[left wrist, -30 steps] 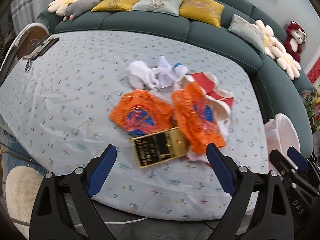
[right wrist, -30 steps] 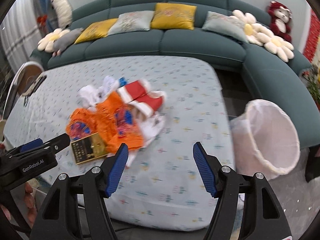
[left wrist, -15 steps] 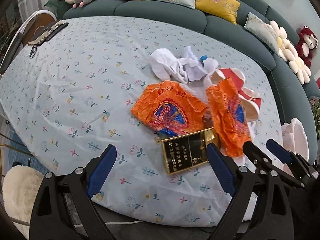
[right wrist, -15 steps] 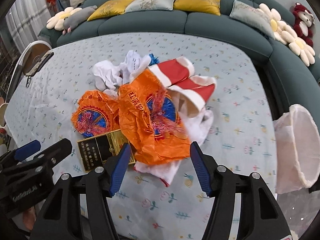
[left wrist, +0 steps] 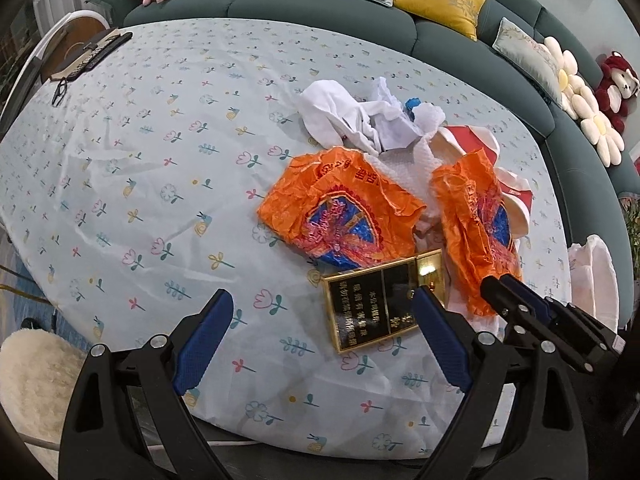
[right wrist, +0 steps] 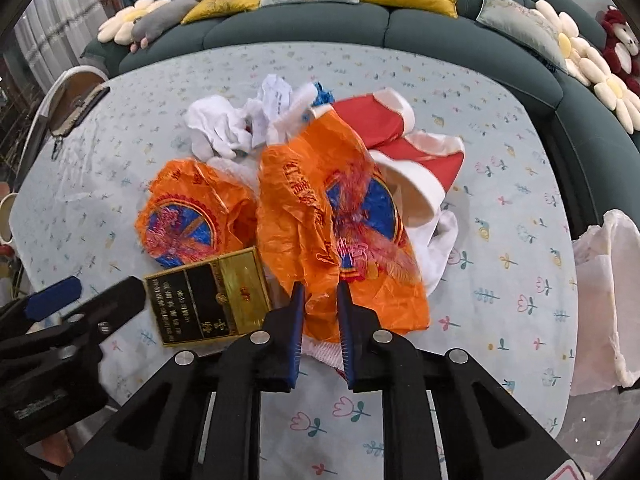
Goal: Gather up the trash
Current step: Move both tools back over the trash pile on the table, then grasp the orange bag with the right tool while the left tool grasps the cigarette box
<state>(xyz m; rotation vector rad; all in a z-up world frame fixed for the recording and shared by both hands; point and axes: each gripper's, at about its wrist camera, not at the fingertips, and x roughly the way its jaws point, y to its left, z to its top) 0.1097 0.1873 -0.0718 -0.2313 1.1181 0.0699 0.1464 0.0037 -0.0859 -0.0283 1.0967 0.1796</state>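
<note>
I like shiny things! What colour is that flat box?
Black and gold box, clearest in the right wrist view.

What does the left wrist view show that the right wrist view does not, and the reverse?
Only the left wrist view shows the left claw wide open above the tablecloth, and a fluffy cream cushion at the lower left. Only the right wrist view shows the right claw shut on the near edge of the larger orange plastic bag, and a cup rim at the far left. Both share the gold and black box, the smaller orange plastic bag, the white crumpled paper, the white trash bag and the teal sofa.
</note>
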